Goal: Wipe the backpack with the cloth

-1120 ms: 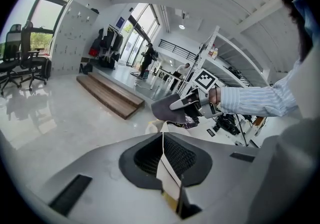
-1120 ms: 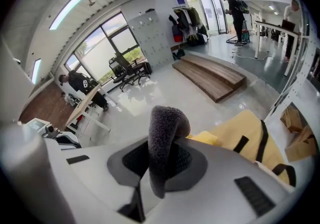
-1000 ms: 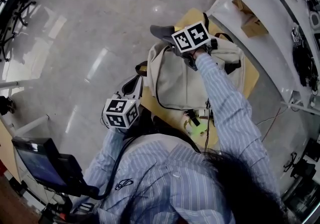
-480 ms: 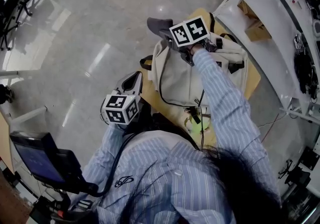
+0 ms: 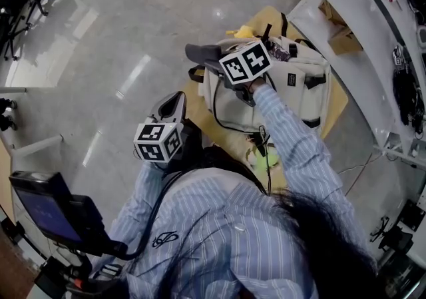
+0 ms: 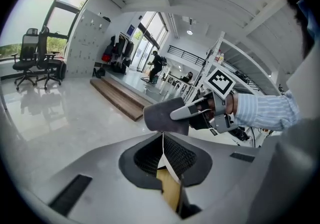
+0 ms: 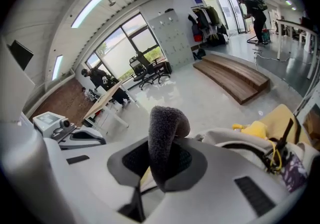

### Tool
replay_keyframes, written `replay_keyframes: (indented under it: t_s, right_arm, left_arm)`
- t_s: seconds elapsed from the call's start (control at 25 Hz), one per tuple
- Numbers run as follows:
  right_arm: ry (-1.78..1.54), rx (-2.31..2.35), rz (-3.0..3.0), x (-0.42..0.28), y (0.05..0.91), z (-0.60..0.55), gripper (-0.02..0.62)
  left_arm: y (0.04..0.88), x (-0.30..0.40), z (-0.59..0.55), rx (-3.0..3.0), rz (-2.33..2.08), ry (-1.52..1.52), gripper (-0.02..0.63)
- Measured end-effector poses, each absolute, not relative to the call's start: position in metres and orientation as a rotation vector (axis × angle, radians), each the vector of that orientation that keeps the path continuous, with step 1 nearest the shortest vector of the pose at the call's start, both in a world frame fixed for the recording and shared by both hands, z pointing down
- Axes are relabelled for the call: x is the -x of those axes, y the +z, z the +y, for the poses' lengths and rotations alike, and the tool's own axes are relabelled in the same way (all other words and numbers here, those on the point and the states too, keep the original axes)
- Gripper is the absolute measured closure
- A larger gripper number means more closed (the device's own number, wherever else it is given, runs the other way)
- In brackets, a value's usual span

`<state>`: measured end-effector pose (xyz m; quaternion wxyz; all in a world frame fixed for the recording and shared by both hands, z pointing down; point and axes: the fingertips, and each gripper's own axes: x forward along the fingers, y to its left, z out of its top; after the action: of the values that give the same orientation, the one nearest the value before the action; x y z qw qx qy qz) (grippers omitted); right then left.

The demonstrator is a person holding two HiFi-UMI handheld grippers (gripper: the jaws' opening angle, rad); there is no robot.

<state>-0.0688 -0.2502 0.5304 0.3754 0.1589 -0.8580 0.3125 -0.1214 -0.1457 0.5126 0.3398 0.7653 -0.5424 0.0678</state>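
Note:
A cream backpack with black straps lies on a small yellow table. In the right gripper view its top edge lies just right of the jaws. My right gripper is shut on a grey cloth at the backpack's upper left corner, and the cloth stands folded upward between the jaws. My left gripper hangs off the table's left edge, apart from the backpack, its jaws shut with nothing in them. From the left gripper view the cloth shows in the other gripper.
A yellow soft item peeks out beyond the backpack. A green object and cables lie on the table's near side. A white machine frame stands close on the right. A screen on a stand is at lower left, above polished floor.
My right gripper has slid the cloth leftward along the backpack's top corner. The yellow item beyond the backpack has come into view. My left gripper has barely moved.

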Motion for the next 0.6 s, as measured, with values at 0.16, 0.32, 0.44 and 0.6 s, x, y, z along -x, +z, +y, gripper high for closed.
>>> replay_keyframes:
  t_s: [0.16, 0.32, 0.44, 0.6]
  right_arm:
    - [0.8, -0.349, -2.201, 0.07, 0.532, -0.204, 0.539]
    - [0.856, -0.288, -2.211, 0.066, 0.538, -0.151, 0.539]
    - [0.889, -0.27, -2.206, 0.056, 0.544, -0.118, 0.54]
    - [0.941, -0.272, -2.202, 0.041, 0.548, -0.081, 0.54]
  left_arm:
    - [0.51, 0.124, -0.132, -1.976, -1.448, 0.158, 0.597]
    - [0.506, 0.121, -0.116, -1.971, -1.477, 0.145, 0.597]
    - [0.504, 0.117, -0.102, -1.966, -1.489, 0.139, 0.597]
    - [0.505, 0.11, -0.082, -1.953, -1.499, 0.135, 0.597]
